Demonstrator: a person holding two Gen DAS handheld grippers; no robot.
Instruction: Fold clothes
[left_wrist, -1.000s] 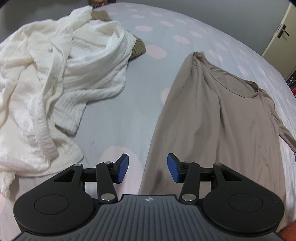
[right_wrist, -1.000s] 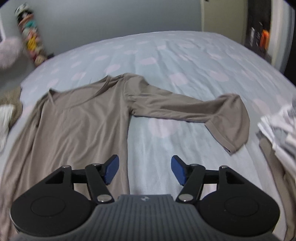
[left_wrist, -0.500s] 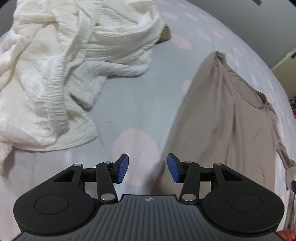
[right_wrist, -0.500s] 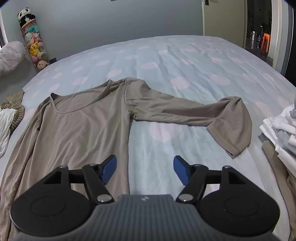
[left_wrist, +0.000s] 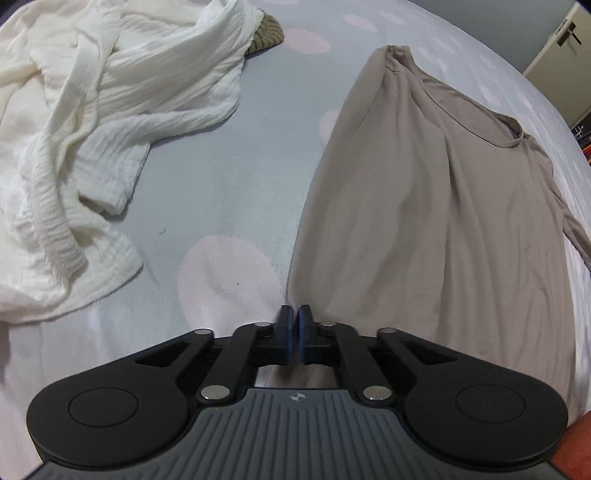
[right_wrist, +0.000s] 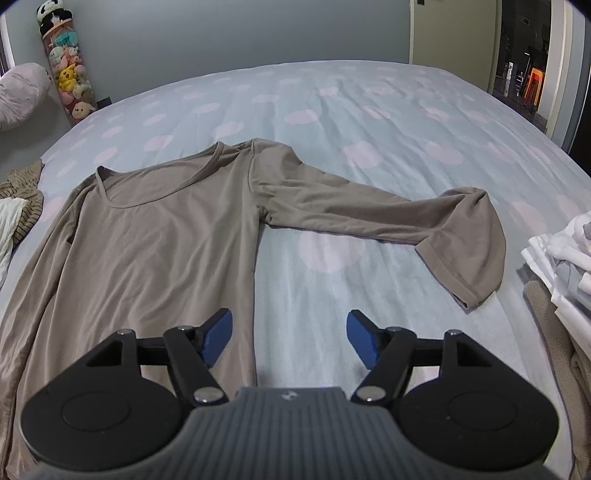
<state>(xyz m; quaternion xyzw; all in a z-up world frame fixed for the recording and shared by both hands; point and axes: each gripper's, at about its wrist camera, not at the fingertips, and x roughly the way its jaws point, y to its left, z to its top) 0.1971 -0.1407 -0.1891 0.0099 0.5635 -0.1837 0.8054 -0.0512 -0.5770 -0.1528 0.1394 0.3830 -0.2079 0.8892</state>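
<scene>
A taupe long-sleeved shirt (left_wrist: 424, 206) lies flat on the dotted bed, neckline at the far end. My left gripper (left_wrist: 294, 314) is shut at the shirt's near left edge, with the pads pinched on the fabric where it meets the sheet. In the right wrist view the same shirt (right_wrist: 155, 236) spreads to the left, and its right sleeve (right_wrist: 369, 218) stretches out to the right with the cuff bent towards me. My right gripper (right_wrist: 290, 332) hangs open over the shirt's right side edge, holding nothing. Its left finger is over the fabric and its right finger is over the sheet.
A crumpled white garment (left_wrist: 92, 129) lies left of the shirt, partly over an olive striped piece (left_wrist: 267, 35). A stack of folded clothes (right_wrist: 561, 258) sits at the right edge of the bed (right_wrist: 369, 122). A tube of plush toys (right_wrist: 70, 81) and a pillow (right_wrist: 22, 96) are at the back left.
My left gripper has come down to the shirt's left edge and shut on it. The right gripper stays open in about the same place.
</scene>
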